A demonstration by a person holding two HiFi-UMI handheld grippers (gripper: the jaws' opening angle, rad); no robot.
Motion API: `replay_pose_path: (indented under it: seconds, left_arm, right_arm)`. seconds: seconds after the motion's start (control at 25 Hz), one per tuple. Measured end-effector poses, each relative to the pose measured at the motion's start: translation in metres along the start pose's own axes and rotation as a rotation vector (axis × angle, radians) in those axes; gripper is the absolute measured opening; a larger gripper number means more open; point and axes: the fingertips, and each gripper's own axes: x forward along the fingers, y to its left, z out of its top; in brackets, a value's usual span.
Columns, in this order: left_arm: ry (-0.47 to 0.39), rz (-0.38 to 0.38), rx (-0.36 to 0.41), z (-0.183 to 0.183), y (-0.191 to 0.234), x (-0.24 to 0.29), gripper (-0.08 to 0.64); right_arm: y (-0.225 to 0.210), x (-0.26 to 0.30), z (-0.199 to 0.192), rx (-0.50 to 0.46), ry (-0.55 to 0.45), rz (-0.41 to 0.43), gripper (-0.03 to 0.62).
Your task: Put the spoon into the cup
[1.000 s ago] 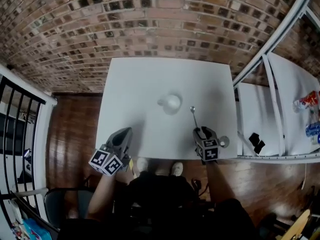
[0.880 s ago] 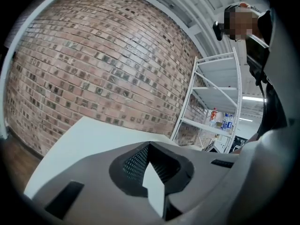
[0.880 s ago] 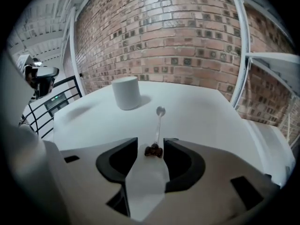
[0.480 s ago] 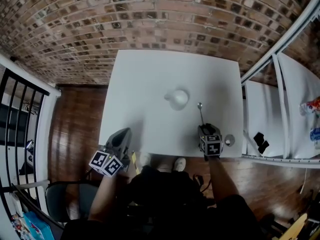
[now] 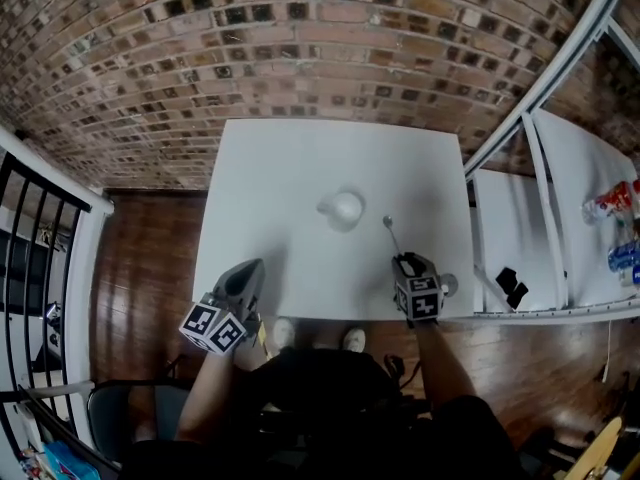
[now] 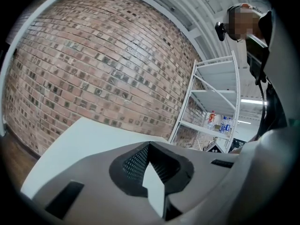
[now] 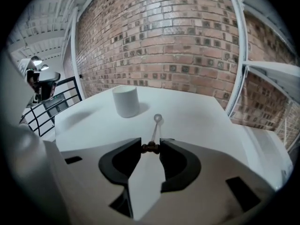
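The spoon [image 7: 154,131] points straight out ahead of your right tool [image 7: 151,147]. Its small round bowl is at the far end, and the dark, beaded tip of its handle sits right between the tool's two jaws. Those jaws are closing, and both tips look to be touching that dark end, so you have the spoon by the very end of its handle and nothing else. I cannot tell whether the bowl rests on the white tabletop [image 7: 197,111] or hangs just clear of it. The white cup [image 7: 126,101] stands upright beyond the tool and off to its left, apart from the spoon's bowl, mouth up, with no spoon in it. Your left tool [image 6: 149,146] is held level at the near edge of the tabletop, well away to the left of the right one. Its jaws meet at the tips with nothing between them, and it takes no part here. By my reading the pick-up is only now being secured. The lift, the carry over to the cup, the lowering into its mouth and the release are all left to do. A grip this far out on a slender handle may let the spoon swing, so make it firm before you raise it.
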Motion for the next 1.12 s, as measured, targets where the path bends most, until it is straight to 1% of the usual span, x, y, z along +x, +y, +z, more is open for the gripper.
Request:
replay_pose_path:
  seconds: [0.32,0.56,0.76,0.92,1.04,1.12]
  left_arm:
    - [-0.017,-0.065,0.027,0.011,-0.012,0.013,0.003]
    - [-0.058,-0.105,0.058,0.032,-0.013,0.026,0.005]
    - [-0.086,-0.112,0.064,0.042,-0.013,0.027,0.005]
    - [-0.099,-0.092,0.062,0.046,-0.007,0.019,0.005]
    - [-0.108,-0.064,0.058,0.046,0.001,0.011,0.005]
    - [-0.114,-0.046,0.053,0.046,0.005,0.005,0.005]
  right_arm:
    - [0.001,-0.038,0.059,-0.024,-0.162,-0.011,0.131]
    - [0.009,-0.053,0.092,-0.061,-0.237,-0.007,0.131]
    - [0.034,-0.052,0.108,-0.11,-0.243,0.075,0.132]
    - [0.063,-0.043,0.118,-0.139,-0.242,0.159,0.132]
    - [0.077,-0.034,0.116,-0.151,-0.203,0.205,0.132]
    - [0.081,-0.029,0.115,-0.156,-0.172,0.219,0.132]
